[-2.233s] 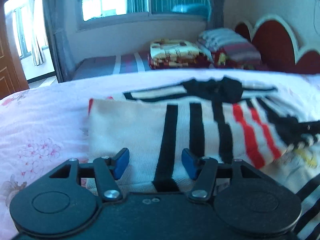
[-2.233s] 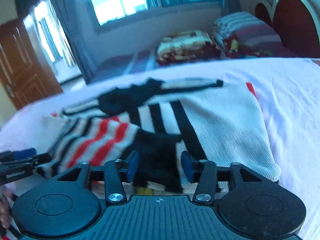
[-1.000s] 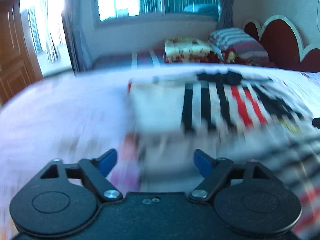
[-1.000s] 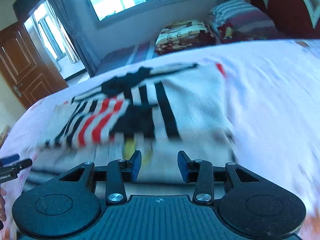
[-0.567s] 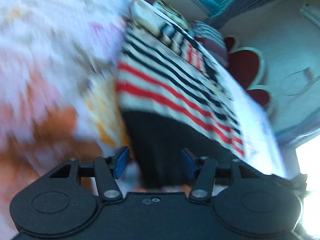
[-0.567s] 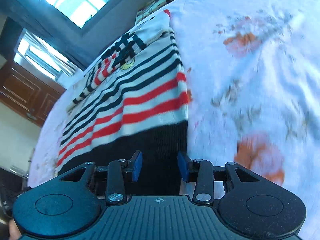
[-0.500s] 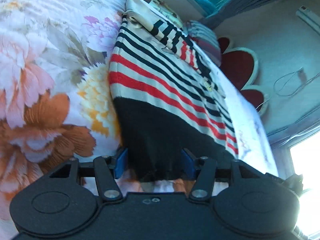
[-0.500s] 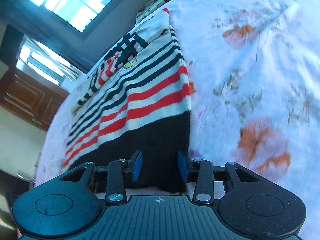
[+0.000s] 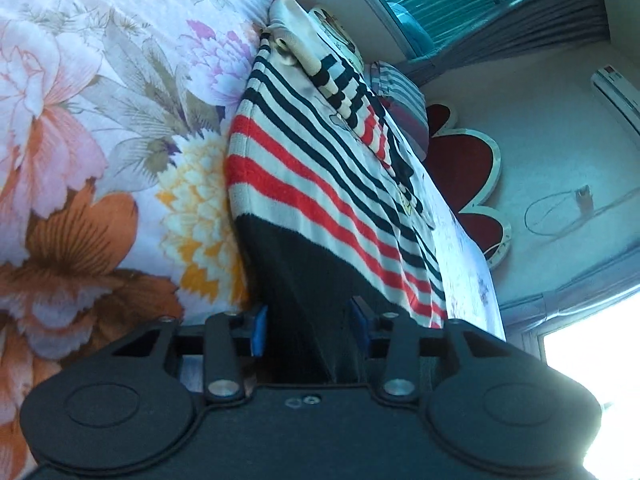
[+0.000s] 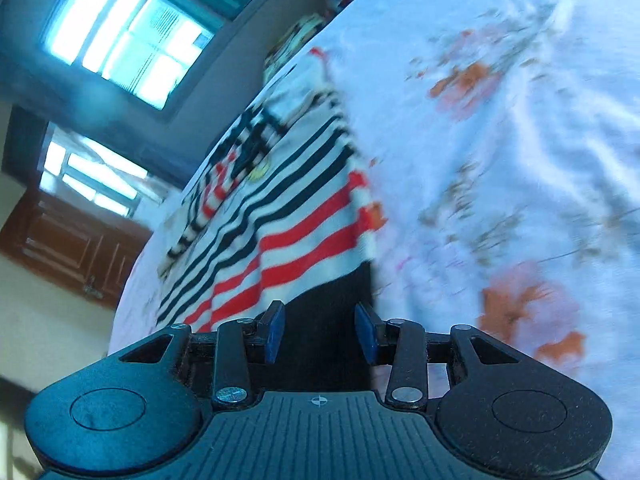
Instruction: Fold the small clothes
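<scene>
A small knit sweater (image 9: 320,184) with black, red and cream stripes and a black hem lies on the floral bed sheet (image 9: 80,140), its sleeves folded in at the far end. My left gripper (image 9: 308,326) has its blue pads either side of the black hem at the left corner; the jaws stand apart with the cloth between them. In the right wrist view the sweater (image 10: 288,216) runs away from me, blurred. My right gripper (image 10: 320,336) has its pads either side of the black hem at the right corner, jaws apart.
The bed sheet (image 10: 500,160) spreads wide to the right. Pillows and a folded blanket (image 9: 396,84) lie near the red headboard (image 9: 468,168). A window (image 10: 124,36) and a wooden door (image 10: 76,248) stand beyond the bed.
Both grippers left the folded sleeves, swung down to the sweater's black hem and tilted sideways. The hem now sits deeper between both pairs of pads.
</scene>
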The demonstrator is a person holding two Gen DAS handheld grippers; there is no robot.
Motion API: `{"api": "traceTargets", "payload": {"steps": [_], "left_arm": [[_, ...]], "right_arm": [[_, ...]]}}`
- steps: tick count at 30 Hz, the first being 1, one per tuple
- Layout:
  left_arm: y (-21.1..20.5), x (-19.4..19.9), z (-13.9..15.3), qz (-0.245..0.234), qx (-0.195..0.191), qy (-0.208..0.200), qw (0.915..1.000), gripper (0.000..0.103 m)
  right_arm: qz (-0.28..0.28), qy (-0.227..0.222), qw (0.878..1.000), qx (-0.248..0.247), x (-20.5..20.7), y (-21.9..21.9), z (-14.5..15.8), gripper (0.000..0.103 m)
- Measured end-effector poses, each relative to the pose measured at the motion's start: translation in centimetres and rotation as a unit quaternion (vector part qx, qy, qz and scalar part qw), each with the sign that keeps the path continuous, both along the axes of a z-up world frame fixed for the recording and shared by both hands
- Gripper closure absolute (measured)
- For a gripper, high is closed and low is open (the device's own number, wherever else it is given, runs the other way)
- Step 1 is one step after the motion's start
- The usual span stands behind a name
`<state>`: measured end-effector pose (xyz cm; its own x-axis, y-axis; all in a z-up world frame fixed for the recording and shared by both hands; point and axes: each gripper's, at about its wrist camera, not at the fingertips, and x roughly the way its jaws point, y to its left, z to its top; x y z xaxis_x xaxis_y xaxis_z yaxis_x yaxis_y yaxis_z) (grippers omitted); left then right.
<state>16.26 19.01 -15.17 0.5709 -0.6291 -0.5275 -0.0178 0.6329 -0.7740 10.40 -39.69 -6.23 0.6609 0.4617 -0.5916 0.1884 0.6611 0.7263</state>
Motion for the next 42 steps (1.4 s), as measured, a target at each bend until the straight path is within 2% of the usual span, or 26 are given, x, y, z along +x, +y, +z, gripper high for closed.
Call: {"api": "traceTargets", "payload": {"steps": [2, 5, 9, 10, 11, 12, 13, 14, 15, 19, 21, 22, 24, 25, 26, 28, 31, 35, 42], "left_arm": [[0.1, -0.1, -0.1, 0.000, -0.003, -0.001, 1.0000, 0.064], [0.0, 0.3, -0.3, 0.003, -0.007, 0.003, 1.0000, 0.064], [-0.5, 1.1, -0.2, -0.003, -0.001, 0.003, 1.0000, 0.064], [-0.6, 1.4, -0.2, -0.005, 0.001, 0.003, 1.0000, 0.064], [-0.7, 1.7, -0.1, -0.007, 0.006, 0.002, 1.0000, 0.067], [-0.8, 1.9, 0.1, -0.009, 0.016, 0.002, 0.9998, 0.072], [-1.0, 2.1, 0.2, -0.010, 0.036, 0.002, 0.9993, 0.089], [-1.2, 2.2, 0.3, -0.012, 0.056, 0.003, 0.9983, 0.097], [-1.2, 2.2, 0.6, -0.017, 0.058, -0.005, 0.9982, 0.097], [-0.4, -0.1, 3.6, 0.003, 0.036, -0.082, 0.9960, 0.098], [0.1, -0.9, 3.8, 0.016, 0.043, -0.090, 0.9949, 0.098], [0.2, -0.9, 3.4, 0.016, 0.059, -0.082, 0.9947, 0.098], [0.2, -0.2, 1.3, 0.013, 0.089, -0.039, 0.9952, 0.098], [0.1, 0.2, 0.1, 0.015, 0.084, -0.018, 0.9962, 0.098], [0.3, 0.2, -0.2, 0.025, 0.066, -0.019, 0.9973, 0.098], [0.3, 0.2, 0.3, 0.029, 0.064, -0.022, 0.9973, 0.098], [0.3, 0.3, 2.4, 0.031, 0.050, -0.048, 0.9971, 0.098], [0.5, 2.1, 6.2, 0.044, 0.034, -0.092, 0.9942, 0.098], [0.1, 10.0, 12.3, 0.063, 0.035, -0.133, 0.9885, 0.098]], "right_arm": [[-0.015, 0.012, 1.000, 0.004, -0.1, -1.0, -0.6, 0.063], [0.001, 0.023, 0.999, 0.042, 0.1, -0.8, -1.9, 0.063], [0.027, 0.010, 0.999, 0.031, 0.4, 1.2, -1.7, 0.064], [0.032, 0.009, 0.999, 0.031, 0.8, 1.7, -1.7, 0.079], [0.037, 0.013, 0.999, 0.030, 1.1, 2.0, -1.7, 0.092], [0.046, 0.017, 0.999, 0.023, 1.4, 2.4, -1.8, 0.097], [0.052, 0.012, 0.999, 0.005, 1.5, 2.8, -1.6, 0.097], [0.056, 0.004, 0.998, -0.009, 1.5, 3.1, -1.1, 0.097], [0.055, -0.007, 0.998, -0.012, 1.3, 3.1, -0.5, 0.097], [0.050, -0.073, 0.996, -0.009, -0.2, 2.1, 3.1, 0.097], [0.051, -0.090, 0.995, -0.008, -0.7, 1.7, 3.8, 0.097], [0.052, -0.087, 0.995, -0.008, -0.7, 1.6, 3.5, 0.097], [0.063, -0.055, 0.996, -0.024, -0.2, 2.1, 1.6, 0.097], [0.064, -0.024, 0.997, -0.029, 0.3, 2.3, 0.3, 0.097], [0.059, 0.009, 0.998, -0.027, 0.9, 2.6, -1.0, 0.097], [0.046, 0.012, 0.999, -0.007, 1.1, 2.6, -1.4, 0.097], [0.037, -0.027, 0.999, 0.004, 1.5, 2.7, 1.1, 0.097], [0.037, -0.082, 0.996, -0.007, 3.6, 2.9, 5.8, 0.097], [0.019, -0.136, 0.990, -0.002, 11.5, 2.3, 11.9, 0.097]]}}
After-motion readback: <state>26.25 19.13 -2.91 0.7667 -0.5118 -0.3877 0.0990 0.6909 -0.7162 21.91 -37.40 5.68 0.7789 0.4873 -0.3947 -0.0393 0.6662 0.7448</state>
